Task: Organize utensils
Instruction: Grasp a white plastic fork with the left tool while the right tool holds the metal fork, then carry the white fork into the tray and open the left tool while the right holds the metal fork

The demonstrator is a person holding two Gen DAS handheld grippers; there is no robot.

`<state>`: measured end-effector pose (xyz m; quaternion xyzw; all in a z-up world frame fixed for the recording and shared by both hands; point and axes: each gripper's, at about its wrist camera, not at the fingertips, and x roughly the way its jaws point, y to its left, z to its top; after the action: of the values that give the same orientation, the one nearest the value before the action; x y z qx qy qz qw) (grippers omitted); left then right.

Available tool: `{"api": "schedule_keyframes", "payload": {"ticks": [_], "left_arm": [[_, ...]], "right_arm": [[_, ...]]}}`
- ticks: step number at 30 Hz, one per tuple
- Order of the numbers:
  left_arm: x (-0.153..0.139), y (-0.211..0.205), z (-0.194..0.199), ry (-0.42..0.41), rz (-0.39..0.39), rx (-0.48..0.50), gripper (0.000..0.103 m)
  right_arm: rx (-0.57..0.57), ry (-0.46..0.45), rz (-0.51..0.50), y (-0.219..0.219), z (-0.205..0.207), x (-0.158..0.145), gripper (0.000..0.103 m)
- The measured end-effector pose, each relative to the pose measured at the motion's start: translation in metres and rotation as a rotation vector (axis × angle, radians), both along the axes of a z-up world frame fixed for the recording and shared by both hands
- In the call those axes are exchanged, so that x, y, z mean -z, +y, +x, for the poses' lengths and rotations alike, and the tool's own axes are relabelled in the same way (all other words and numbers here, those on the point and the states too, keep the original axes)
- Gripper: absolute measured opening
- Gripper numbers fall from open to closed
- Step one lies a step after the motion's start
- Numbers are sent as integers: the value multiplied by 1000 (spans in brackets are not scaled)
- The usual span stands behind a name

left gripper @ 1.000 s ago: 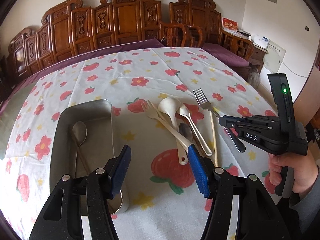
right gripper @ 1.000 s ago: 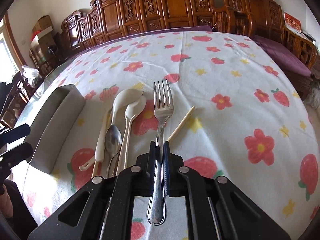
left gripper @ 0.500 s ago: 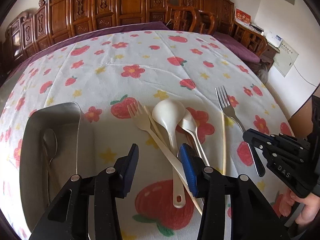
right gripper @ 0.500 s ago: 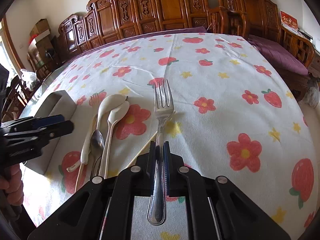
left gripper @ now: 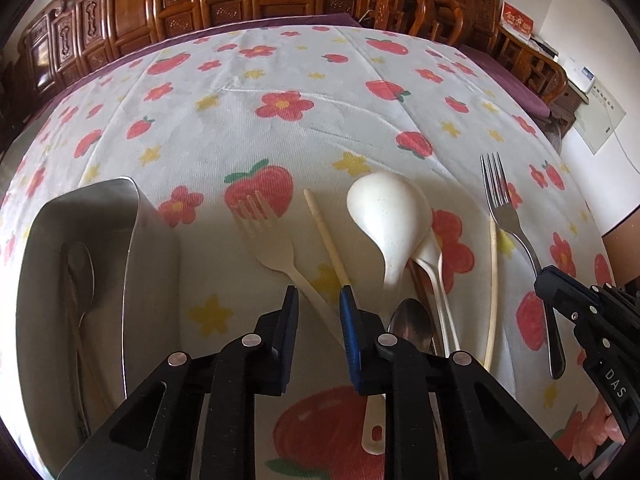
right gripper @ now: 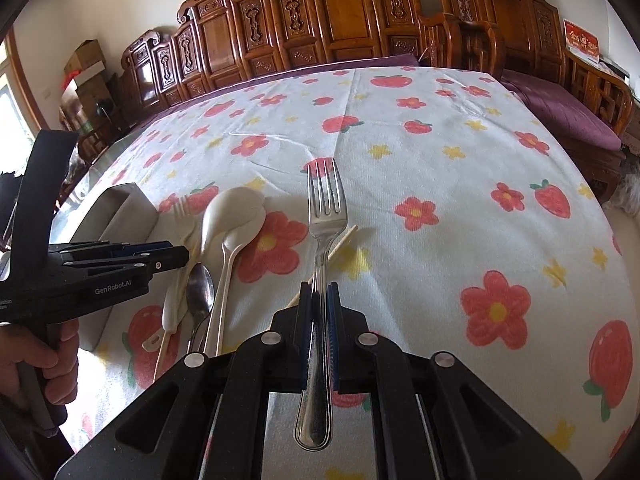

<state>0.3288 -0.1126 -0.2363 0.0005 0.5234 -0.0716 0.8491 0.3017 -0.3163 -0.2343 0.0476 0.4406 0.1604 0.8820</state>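
My right gripper (right gripper: 319, 294) is shut on the handle of a metal fork (right gripper: 326, 208), tines pointing away; the fork also shows in the left wrist view (left gripper: 506, 208). My left gripper (left gripper: 318, 300) is open, its jaws straddling the handle of a cream plastic fork (left gripper: 268, 236) lying on the cloth. Beside it lie a chopstick (left gripper: 326, 236), a big cream spoon (left gripper: 390, 216), a thinner cream spoon (left gripper: 434, 276), a small metal spoon (left gripper: 412, 324) and a second chopstick (left gripper: 494, 280). A metal tray (left gripper: 152, 240) at left holds a metal spoon (left gripper: 80, 268).
The table wears a white cloth with strawberries and flowers (right gripper: 496, 308). Carved wooden chairs (right gripper: 340, 12) line the far edge. A purple-cushioned bench (right gripper: 560, 108) stands at the right. The tray also shows in the right wrist view (right gripper: 124, 216).
My left gripper has moved from over the tray rightward and down onto the cream fork's handle, jaws narrowing. The right gripper keeps hold of the metal fork.
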Motion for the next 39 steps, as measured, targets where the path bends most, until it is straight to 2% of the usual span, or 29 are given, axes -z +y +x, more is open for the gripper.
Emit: {"api": "schedule_keyframes", "payload": {"ticks": [5, 10, 14, 18, 29, 39], "left_arm": [[3, 7, 0, 33, -45, -34, 19], [3, 5, -1, 30, -38, -33, 19], [0, 7, -1, 29, -67, -38, 6], [-7, 2, -5, 3, -48, -7, 6], [-52, -4, -25, -104, -43, 49, 6], [-86, 25, -46, -169, -37, 34, 6]], "right_arm": [[-8, -2, -6, 4, -1, -1, 9], [-13, -2, -8, 5, -1, -1, 9], [-15, -5, -8, 6, -1, -2, 9], [-22, -9, -10, 8, -2, -3, 9], [-49, -38, 16, 17, -9, -16, 9], [-105, -92, 42, 41, -24, -43, 9]]}}
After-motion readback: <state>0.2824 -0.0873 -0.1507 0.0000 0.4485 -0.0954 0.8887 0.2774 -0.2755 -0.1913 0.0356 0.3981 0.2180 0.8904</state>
